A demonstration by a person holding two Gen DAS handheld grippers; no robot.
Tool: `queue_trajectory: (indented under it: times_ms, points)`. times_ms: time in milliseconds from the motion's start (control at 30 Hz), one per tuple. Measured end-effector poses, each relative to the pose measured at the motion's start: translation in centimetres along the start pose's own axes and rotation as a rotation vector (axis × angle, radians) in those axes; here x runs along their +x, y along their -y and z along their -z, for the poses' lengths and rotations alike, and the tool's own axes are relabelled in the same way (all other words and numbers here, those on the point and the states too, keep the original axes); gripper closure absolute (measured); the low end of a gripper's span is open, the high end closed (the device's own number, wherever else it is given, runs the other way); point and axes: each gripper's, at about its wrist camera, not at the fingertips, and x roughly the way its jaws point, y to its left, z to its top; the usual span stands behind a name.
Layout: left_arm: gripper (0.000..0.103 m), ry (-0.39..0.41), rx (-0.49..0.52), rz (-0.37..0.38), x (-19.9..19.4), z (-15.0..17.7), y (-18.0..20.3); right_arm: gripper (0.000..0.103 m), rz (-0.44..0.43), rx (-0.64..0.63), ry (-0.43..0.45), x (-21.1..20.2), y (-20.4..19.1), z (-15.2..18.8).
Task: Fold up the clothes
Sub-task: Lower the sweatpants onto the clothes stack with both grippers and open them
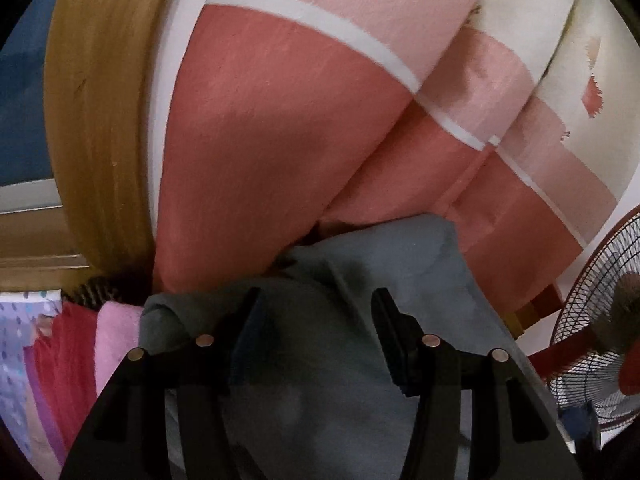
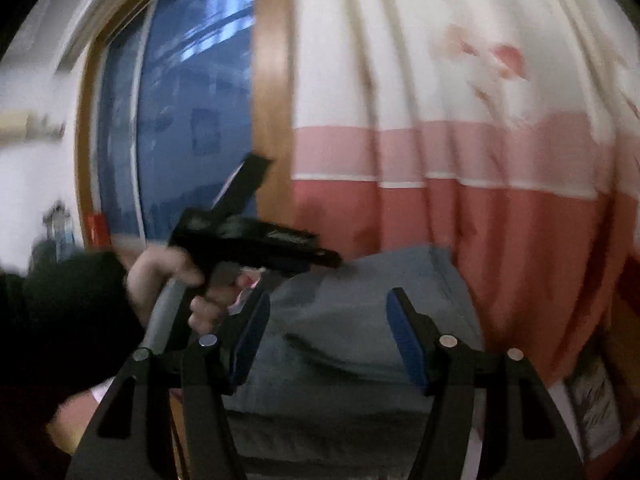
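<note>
A grey-blue garment [image 1: 344, 280] lies bunched under and ahead of my left gripper [image 1: 316, 316], whose jaws stand wide apart with the cloth between and below them, not pinched. In the right wrist view the same garment [image 2: 352, 320] lies folded in a thick pad ahead of my right gripper [image 2: 328, 328], which is open above it. The left gripper's body [image 2: 248, 236], held in a hand, hovers over the garment's far left corner.
A pink, red and white curtain [image 1: 288, 120] hangs close behind the garment. A wooden window frame [image 2: 272, 80] and blue window stand to the left. A red fan [image 1: 600, 320] is at the right. Pink and red cloths [image 1: 80, 352] lie at the left.
</note>
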Motion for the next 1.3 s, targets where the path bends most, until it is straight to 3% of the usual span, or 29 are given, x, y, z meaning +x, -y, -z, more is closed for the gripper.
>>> queue_trajectory:
  times_ms: [100,300,433,633,733,833,933,1000,1067,1167,1300]
  points:
    - [0.048,-0.013,0.001,-0.013,-0.7,0.1,-0.4,0.04,-0.003,-0.07,-0.011,0.5,-1.9,1.3]
    - [0.045,-0.052,-0.038,-0.01,0.2,0.4,-2.8,0.036,0.111,-0.426,0.135,-0.5,-6.1,9.8]
    - [0.045,-0.059,-0.054,-0.011,0.3,0.7,-3.7,0.036,0.01,-0.279,0.098,-1.3,-3.9,8.4]
    - [0.044,-0.057,-0.061,-0.026,-0.2,0.7,-3.7,0.036,-0.017,-0.248,0.065,-2.3,-3.2,7.7]
    - [0.044,0.031,-0.044,-0.051,-2.8,0.5,-2.2,0.035,-0.026,-0.234,0.058,-3.8,-3.3,5.9]
    - [0.044,0.109,0.005,-0.032,-5.7,0.0,0.4,0.036,-0.061,-0.162,0.103,-3.4,-1.6,2.1]
    - [0.044,0.129,0.091,0.001,-6.6,-0.5,4.1,0.031,-0.008,-0.076,0.214,-5.3,0.0,-0.5]
    - [0.044,0.118,0.154,0.013,-6.4,-0.7,6.0,0.03,0.057,-0.05,0.231,-5.2,0.8,-1.0]
    - [0.044,0.077,0.198,-0.001,-5.5,-0.8,6.7,0.03,0.099,-0.002,0.167,-3.6,1.9,-0.4]
    - [0.044,-0.009,0.231,-0.016,-5.3,-0.5,4.9,0.03,0.134,0.075,0.078,-1.8,2.8,2.0]
    - [0.044,-0.104,0.198,-0.041,-2.2,1.6,2.8,0.029,0.15,-0.008,0.089,-1.7,1.2,3.7]
